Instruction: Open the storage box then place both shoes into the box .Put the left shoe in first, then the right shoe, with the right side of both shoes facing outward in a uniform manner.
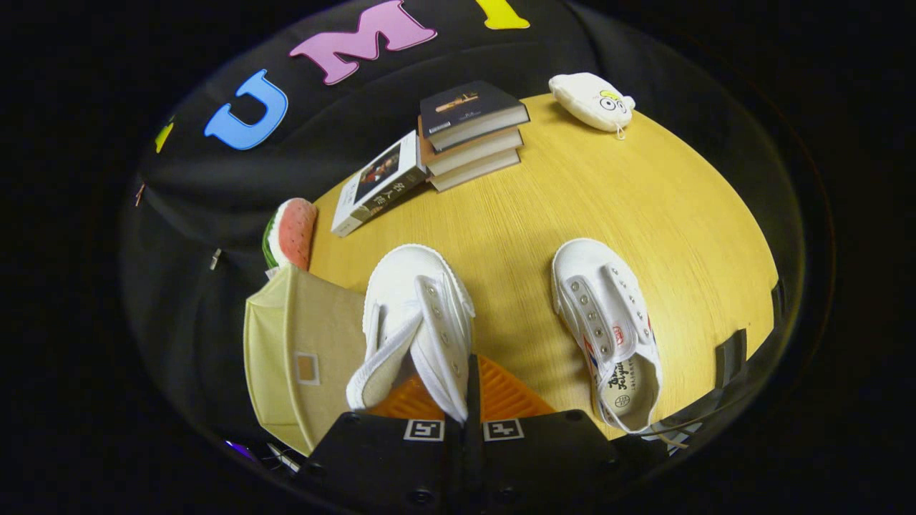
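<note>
My gripper (471, 390) is shut on the side wall of a white canvas shoe (418, 315), pinched at the opening near the eyelets. The shoe hangs tilted with its toe pointing away from me, above the wooden table (572, 200). Just left of it stands the pale yellow fabric storage box (300, 357), showing a small label window on one face; I cannot tell whether its lid is open. The second white shoe (608, 329) lies flat on the table to the right of the fingers, toe away, with its insole showing.
Beyond the shoes, a stack of books (469, 132) rests at the back of the table, with another book (379, 182) leaning beside it. A watermelon-slice plush (292, 232) sits behind the box. A white plush pouch (592, 100) lies at the far right.
</note>
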{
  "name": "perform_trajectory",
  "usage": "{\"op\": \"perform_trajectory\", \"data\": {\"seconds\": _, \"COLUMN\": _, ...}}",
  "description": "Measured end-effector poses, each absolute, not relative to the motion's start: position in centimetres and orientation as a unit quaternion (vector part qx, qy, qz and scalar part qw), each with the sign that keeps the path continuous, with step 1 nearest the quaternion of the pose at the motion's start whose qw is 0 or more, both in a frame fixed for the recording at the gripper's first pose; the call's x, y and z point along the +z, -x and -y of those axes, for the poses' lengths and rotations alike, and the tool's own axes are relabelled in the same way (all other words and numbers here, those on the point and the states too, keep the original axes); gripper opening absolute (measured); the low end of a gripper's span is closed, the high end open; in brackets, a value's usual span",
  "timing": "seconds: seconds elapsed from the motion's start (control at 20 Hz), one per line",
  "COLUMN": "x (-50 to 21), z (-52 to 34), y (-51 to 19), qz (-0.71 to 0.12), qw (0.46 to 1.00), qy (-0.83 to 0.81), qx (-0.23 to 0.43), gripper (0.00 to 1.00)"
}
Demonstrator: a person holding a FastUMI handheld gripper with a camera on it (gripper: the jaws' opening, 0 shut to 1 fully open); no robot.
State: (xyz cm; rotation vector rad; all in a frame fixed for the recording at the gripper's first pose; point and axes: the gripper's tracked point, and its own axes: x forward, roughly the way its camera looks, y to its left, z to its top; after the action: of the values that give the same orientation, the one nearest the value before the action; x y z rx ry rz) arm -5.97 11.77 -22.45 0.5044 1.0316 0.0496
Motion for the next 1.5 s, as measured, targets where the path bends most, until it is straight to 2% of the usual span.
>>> {"op": "perform_trajectory", "data": {"seconds": 0.2, "x": -16.6, "z": -15.6, "y": 4.5, "qz": -0.478, "qw": 0.843, "qy": -0.244, "qx": 0.043, "gripper": 0.05}}
{"op": "perform_trajectory", "data": {"seconds": 0.5, "x": -14.0, "z": -25.9, "y": 5.8, "qz": -0.537, "qw": 0.793, "qy": -0.275, "qx": 0.083, "gripper": 0.05}}
{"op": "perform_trajectory", "data": {"seconds": 0.7, "x": -15.6, "z": -31.4, "y": 6.6, "qz": -0.575, "qw": 0.768, "qy": -0.269, "qx": 0.085, "gripper": 0.05}}
{"op": "perform_trajectory", "data": {"seconds": 1.05, "x": -20.6, "z": -36.8, "y": 8.1, "qz": -0.637, "qw": 0.724, "qy": -0.264, "qx": 0.028, "gripper": 0.05}}
{"op": "perform_trajectory", "data": {"seconds": 1.5, "x": -23.2, "z": -38.3, "y": 6.2, "qz": -0.619, "qw": 0.742, "qy": -0.257, "qx": 0.002, "gripper": 0.06}}
